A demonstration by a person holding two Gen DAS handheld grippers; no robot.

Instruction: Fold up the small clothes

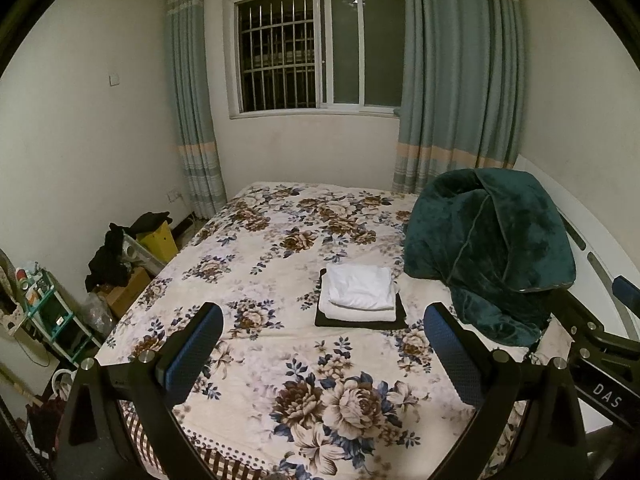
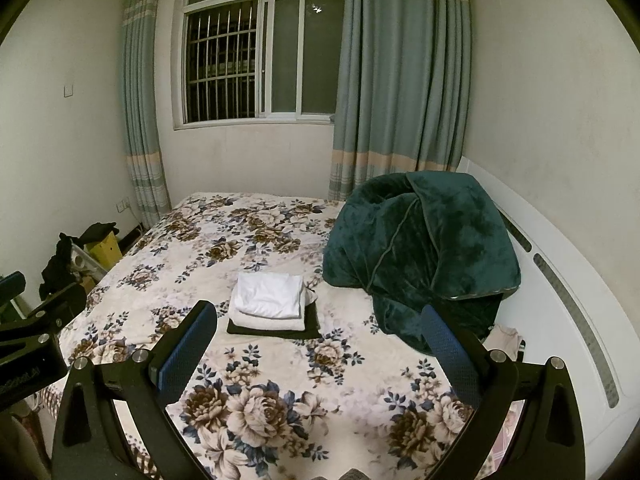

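— Two grippers, both spread wide with nothing between the pads. My left gripper (image 1: 320, 344) and my right gripper (image 2: 320, 340) hover over the near end of the bed, side by side.

— What are the pads like?

— Blue, with a dimpled, rubbery texture, set on black angular arms with round silver bolts.

— And the clothes?

— Folded, in a neat stack (image 1: 360, 296) lying flat on the floral bedsheet (image 1: 256, 264). A smooth white garment (image 2: 269, 294) sits on top, a thicker cream-coloured piece (image 2: 266, 323) under it, and a flat black rectangle (image 2: 276, 332) at the bottom, its edges showing all round.

— Where is that from your grippers?

— Ahead of both, well apart from the fingertips. Through my left camera it lies between the two fingers and beyond them; through my right it sits just past the left finger.

— Anything beside it?

— A plush dark-green blanket (image 1: 492, 248), heaped in soft folds with piped edging, to the right of the stack. The sheet itself is cream with brown and blue roses, slightly wrinkled. Grey-blue striped curtains (image 2: 400, 80) hang either side of a barred window (image 2: 256, 60).
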